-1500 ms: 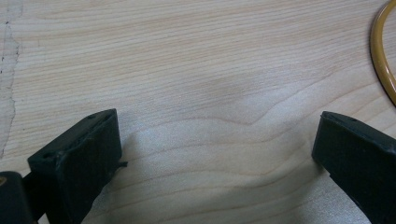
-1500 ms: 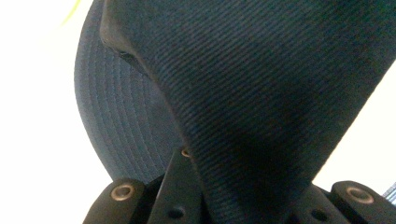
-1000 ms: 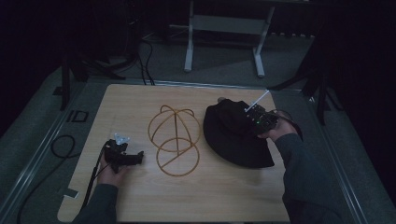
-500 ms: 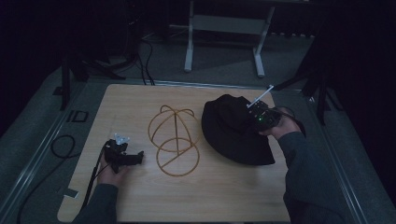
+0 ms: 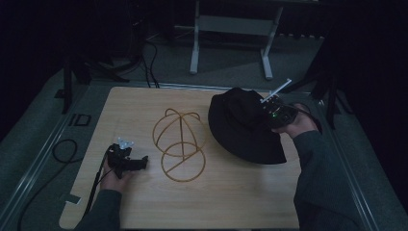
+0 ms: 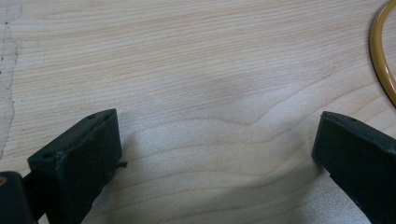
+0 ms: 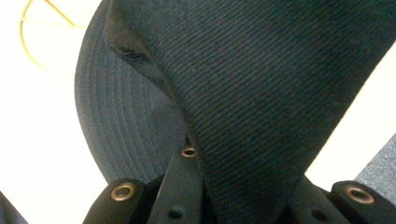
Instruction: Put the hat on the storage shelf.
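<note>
A black brimmed hat (image 5: 243, 127) hangs over the right half of the wooden table (image 5: 144, 106), its crown pulled up by my right gripper (image 5: 262, 111), which is shut on the fabric. In the right gripper view the dark cloth of the hat (image 7: 261, 93) is pinched between the jaws and the stitched brim droops to the left. A yellow wire hat stand (image 5: 180, 144) sits at the table's middle. My left gripper (image 5: 143, 162) rests on the wood at the front left, open, with only bare table (image 6: 210, 107) between its jaws.
An arc of the yellow wire stand (image 6: 384, 65) lies close to the left gripper's upper right. Cables (image 5: 62, 151) trail off the table's left edge. A grey metal frame (image 5: 231, 29) stands on the floor beyond the table.
My right gripper has risen with the hat's crown in it, lifting the cloth off the table. The left gripper has stayed where it was.
</note>
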The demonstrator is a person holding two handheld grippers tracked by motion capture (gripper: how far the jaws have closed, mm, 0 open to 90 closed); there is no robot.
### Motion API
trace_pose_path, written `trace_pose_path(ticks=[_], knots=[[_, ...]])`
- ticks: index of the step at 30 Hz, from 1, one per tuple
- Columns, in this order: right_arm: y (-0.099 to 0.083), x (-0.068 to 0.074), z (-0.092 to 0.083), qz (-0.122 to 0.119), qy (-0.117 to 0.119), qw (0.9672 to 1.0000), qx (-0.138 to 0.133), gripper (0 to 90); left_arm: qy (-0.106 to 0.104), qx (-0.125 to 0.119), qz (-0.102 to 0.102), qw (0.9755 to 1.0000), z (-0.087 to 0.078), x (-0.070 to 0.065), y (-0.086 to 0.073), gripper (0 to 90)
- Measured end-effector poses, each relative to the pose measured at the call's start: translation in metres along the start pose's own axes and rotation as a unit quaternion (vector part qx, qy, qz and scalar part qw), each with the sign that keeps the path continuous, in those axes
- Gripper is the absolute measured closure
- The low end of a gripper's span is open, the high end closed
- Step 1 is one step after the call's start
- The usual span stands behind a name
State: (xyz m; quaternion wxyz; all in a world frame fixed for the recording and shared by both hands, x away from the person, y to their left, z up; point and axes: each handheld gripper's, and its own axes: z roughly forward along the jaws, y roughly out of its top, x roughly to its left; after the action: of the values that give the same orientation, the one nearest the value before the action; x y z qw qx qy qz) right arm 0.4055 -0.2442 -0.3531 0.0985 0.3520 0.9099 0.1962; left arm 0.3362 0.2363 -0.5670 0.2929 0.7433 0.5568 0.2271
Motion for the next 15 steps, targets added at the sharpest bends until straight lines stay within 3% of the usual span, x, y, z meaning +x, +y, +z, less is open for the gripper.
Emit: trace_pose_path(ticks=[15], knots=[[0.010,0.003,-0.016,-0.012,0.002,0.9997,-0.020,87.2,0.000,0.000,0.000,1.0000,0.000,0.000,0.000,1.6]])
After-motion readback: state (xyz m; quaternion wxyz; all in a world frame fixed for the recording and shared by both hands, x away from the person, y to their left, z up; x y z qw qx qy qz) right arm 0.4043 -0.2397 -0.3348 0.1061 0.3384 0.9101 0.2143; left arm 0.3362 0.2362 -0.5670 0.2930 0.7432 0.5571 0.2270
